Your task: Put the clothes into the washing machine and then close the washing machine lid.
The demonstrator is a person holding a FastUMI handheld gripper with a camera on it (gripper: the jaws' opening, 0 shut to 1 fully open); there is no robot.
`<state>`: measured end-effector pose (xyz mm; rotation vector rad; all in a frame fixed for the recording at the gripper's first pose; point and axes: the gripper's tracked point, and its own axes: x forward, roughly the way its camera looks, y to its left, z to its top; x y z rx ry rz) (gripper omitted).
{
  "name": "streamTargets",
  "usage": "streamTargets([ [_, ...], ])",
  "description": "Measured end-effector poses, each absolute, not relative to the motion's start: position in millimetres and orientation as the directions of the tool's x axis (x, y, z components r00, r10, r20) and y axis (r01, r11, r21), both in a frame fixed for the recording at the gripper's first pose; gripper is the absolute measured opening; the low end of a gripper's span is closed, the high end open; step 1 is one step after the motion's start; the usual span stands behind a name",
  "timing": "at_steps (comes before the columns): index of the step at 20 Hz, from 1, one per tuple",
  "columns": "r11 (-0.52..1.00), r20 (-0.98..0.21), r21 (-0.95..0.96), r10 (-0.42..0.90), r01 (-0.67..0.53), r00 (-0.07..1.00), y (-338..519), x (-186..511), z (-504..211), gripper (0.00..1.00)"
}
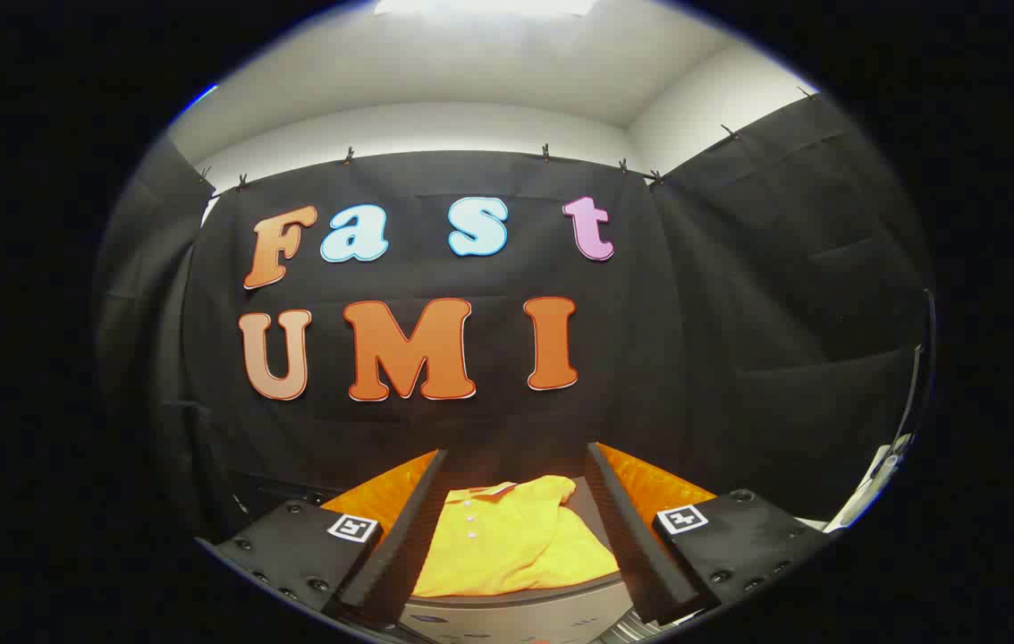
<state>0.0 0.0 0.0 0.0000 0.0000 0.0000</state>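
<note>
Black cloth (722, 358) is hanging across the frame's middle (clipped along its top edge), with white walls (435, 121) and a ceiling light (485, 7) glowing above.

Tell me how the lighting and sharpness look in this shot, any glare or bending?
Gripper view: a ceiling light blows out into white glare; the fisheye bends the wall edges and the cloth top; the yellow shirt between the open claw fingers is evenly lit and sharp; the dark cloth loses detail toward the sides.
</note>
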Motion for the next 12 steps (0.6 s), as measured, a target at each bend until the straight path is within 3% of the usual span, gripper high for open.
streamTargets([
  [12, 0.999, 0.029, -0.032, -0.01, 0.011, 1.0, 19, 19, 9, 0.97],
])
